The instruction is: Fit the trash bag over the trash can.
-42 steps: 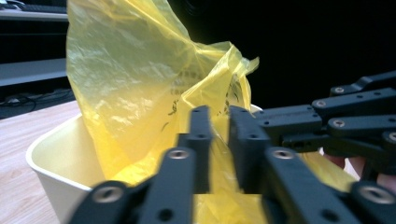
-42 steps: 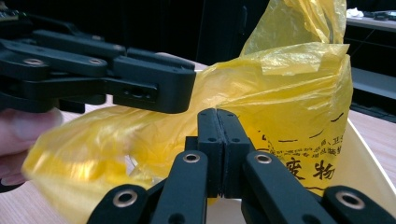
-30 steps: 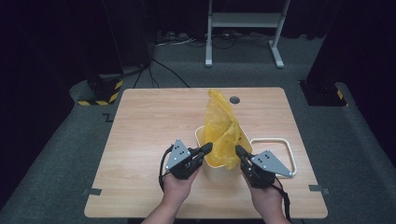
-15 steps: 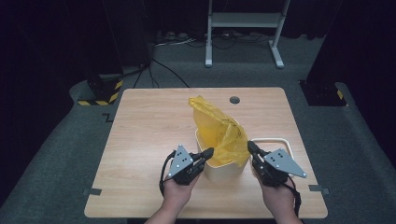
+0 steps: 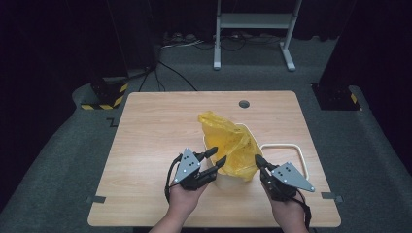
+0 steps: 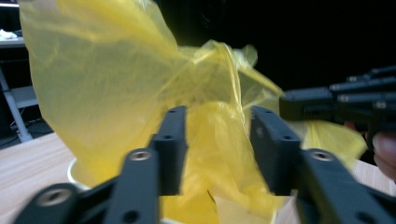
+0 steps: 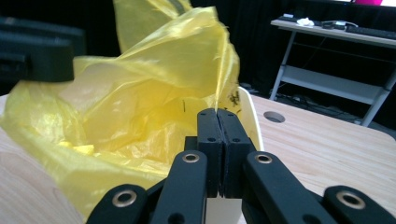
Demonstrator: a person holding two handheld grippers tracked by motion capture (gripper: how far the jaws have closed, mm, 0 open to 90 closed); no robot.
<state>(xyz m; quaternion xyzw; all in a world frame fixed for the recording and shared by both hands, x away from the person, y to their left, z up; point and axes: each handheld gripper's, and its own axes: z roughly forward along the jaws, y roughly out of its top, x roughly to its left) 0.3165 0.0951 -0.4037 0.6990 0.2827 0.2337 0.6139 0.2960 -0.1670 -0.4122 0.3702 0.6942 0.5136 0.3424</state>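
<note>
- nearest the person, the left gripper [image 5: 217,158] sat at the near-left side of the white bin [image 5: 228,180]. its jaws had just been opening and stood spread, with yellow film between them in the left gripper view but, as far as could be told, not pressed by either pad.
- a second before, that gripper had pinched the yellow bag [image 5: 231,145] and both grippers held it up high over the bin; the bag had since sunk, and the hands had drawn apart to either side.
- the right gripper [image 5: 257,159] was at the near-right side of the bin, its jaws pressed together. in the right gripper view its pads [image 7: 217,122] met flush just by the bag's edge; whether a fold of film was caught between them could not be told.
- the bag sat in the bin's mouth, its lower part inside and draped over the near rim, its upper part standing up crumpled and leaning toward the far left.
- judged from this, the left side had been let go so the bag could be re-gripped or its mouth spread over the rim; the lining looked partly done, with the far rim [image 5: 247,127] not yet covered.
- just right of the bin a white rectangular frame [image 5: 284,146] lay flat on the wooden surface [image 5: 155,126].
- farther back the surface had a round hole [image 5: 244,104], and beyond it a metal stand [image 5: 252,22] stood on the floor.
</note>
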